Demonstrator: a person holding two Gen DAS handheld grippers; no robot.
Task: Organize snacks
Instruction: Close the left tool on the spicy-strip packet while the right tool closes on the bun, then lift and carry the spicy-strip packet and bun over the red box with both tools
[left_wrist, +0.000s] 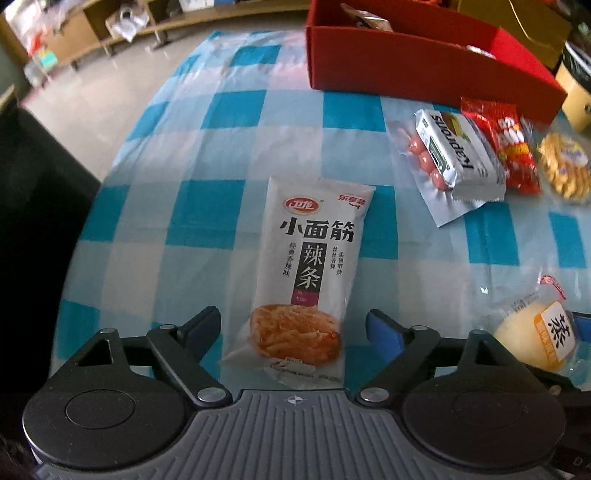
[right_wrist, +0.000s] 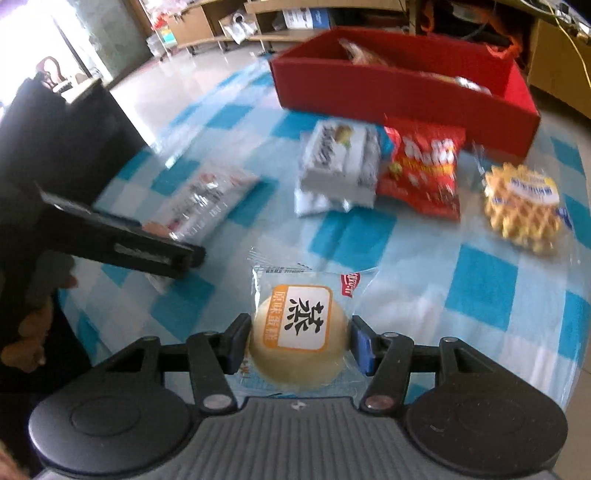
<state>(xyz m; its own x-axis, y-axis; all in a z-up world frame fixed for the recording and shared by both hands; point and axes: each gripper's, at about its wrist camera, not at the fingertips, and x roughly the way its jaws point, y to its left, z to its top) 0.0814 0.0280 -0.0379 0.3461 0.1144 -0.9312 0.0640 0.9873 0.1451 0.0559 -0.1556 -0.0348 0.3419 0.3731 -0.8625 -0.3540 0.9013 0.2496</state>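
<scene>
Both claws hang over a surface covered in a blue-and-white checked cloth (left_wrist: 229, 110). On the left claw (left_wrist: 293, 325) the jaws stand spread wide and released, one on each side of the lower end of a flat white plastic snack packet (left_wrist: 310, 266) that lies on the cloth; neither pad touches it. Large black characters on that packet read 小面筋, a dark panel below them reads 辣条, and a picture of orange strips fills its lower end. On the right claw (right_wrist: 299, 345) the jaws are clenched on a round pale yellow cake in a clear wrapper (right_wrist: 299, 350), a pad pressing each side of it; its orange-edged white label bears the large black character 蒸. At the far end of the surface stands a long red cardboard box (right_wrist: 406, 92) with several wrapped snacks inside, too blurred to name. Just in front of the box lie a grey-and-white packet printed "Kaprons" (left_wrist: 458, 155), resting on a clear pack of small red sausages (left_wrist: 424, 158), then a red crinkled bag (right_wrist: 421, 170) touching it, and beside that a golden waffle in a clear wrapper (right_wrist: 524, 206) with a blue-and-white label that cannot be read.
</scene>
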